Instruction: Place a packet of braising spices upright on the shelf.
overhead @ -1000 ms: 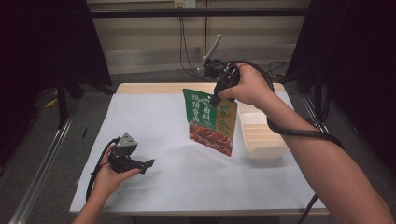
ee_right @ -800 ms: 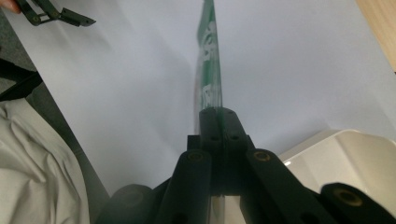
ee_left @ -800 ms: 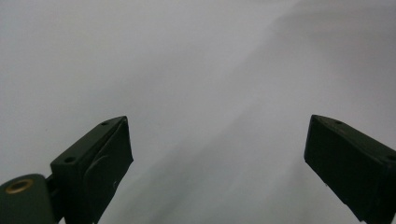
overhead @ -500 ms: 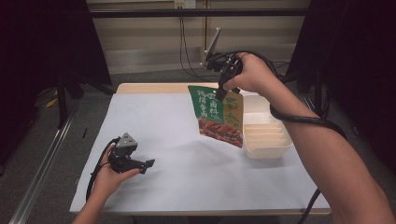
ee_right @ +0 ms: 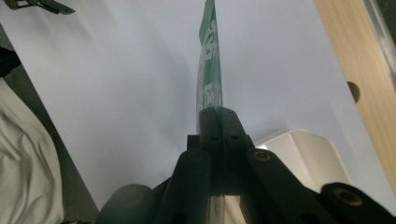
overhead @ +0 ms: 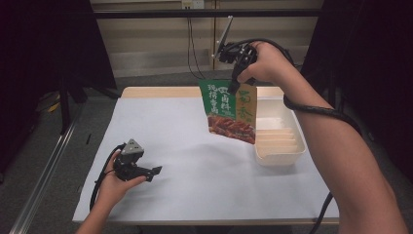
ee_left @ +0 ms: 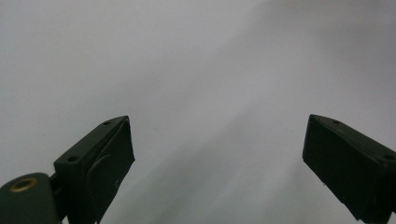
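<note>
high view: right gripper (overhead: 233,88) holds a green food pouch (overhead: 229,111) up in the air, left gripper (overhead: 155,171) idle on the table (overhead: 195,190).
pouch hangs by its top edge, over the table's far right, just beside and partly in front of the white tray (overhead: 287,146). right gripper view: jaws clamped tight on the pouch (ee_right: 210,70) edge, tray corner (ee_right: 303,154) below. left gripper low near front left, held in the person's left hand (overhead: 114,183); left gripper view shows jaws spread wide, nothing between, white tabletop (ee_left: 196,70) beyond.
</note>
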Tool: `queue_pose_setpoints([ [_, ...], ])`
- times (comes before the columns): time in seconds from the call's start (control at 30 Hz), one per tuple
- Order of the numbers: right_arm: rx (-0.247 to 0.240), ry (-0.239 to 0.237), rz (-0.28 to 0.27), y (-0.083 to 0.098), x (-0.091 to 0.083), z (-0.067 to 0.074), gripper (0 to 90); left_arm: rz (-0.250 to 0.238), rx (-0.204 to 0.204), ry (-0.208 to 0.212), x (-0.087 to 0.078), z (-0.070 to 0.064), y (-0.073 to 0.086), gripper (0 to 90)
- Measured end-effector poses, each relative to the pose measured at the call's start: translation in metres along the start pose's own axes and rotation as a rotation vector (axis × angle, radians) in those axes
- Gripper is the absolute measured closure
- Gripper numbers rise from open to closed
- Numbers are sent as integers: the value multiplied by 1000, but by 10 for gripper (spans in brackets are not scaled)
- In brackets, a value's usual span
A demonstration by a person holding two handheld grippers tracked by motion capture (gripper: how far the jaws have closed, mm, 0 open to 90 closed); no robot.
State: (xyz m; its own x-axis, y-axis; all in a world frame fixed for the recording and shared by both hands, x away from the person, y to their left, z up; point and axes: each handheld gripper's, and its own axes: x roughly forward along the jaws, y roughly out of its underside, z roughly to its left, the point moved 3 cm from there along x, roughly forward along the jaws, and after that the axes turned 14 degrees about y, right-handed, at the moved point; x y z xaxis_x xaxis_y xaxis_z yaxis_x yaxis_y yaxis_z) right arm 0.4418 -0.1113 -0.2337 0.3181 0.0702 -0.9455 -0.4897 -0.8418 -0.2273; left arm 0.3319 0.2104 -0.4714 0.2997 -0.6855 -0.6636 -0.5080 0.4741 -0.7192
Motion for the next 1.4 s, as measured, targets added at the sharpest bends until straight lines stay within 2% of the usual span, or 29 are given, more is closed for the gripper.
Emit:
queue_pose_setpoints([
  [0.17, -27, -2, -25, -1, -2, -7, 900, -5, -5, 4, -1, 0, 0, 87],
  [0.3, -21, 6, -37, -1, -4, -14, 900, -10, -7, 6, -1, 0, 0, 86],
  [0.33, -10, 6, -36, 0, -4, -15, 900, -12, -7, 6, -1, -1, 0, 86],
  [0.57, -23, 17, -16, 3, -7, -29, 900, -12, -1, 6, -1, -1, 0, 86],
  [0.9, 59, 50, -21, 17, -12, -54, 900, -10, -8, 10, 0, -1, 0, 86],
  [1.0, 70, 67, -11, 22, -11, -61, 900, -8, -7, 9, 0, -1, 0, 86],
  [1.23, 83, 67, -1, 29, -8, -69, 900, -18, -12, 16, 0, -1, -1, 85],
  [1.4, 105, 77, -16, 37, -5, -77, 900, -17, -14, 15, -2, 1, 0, 79],
])
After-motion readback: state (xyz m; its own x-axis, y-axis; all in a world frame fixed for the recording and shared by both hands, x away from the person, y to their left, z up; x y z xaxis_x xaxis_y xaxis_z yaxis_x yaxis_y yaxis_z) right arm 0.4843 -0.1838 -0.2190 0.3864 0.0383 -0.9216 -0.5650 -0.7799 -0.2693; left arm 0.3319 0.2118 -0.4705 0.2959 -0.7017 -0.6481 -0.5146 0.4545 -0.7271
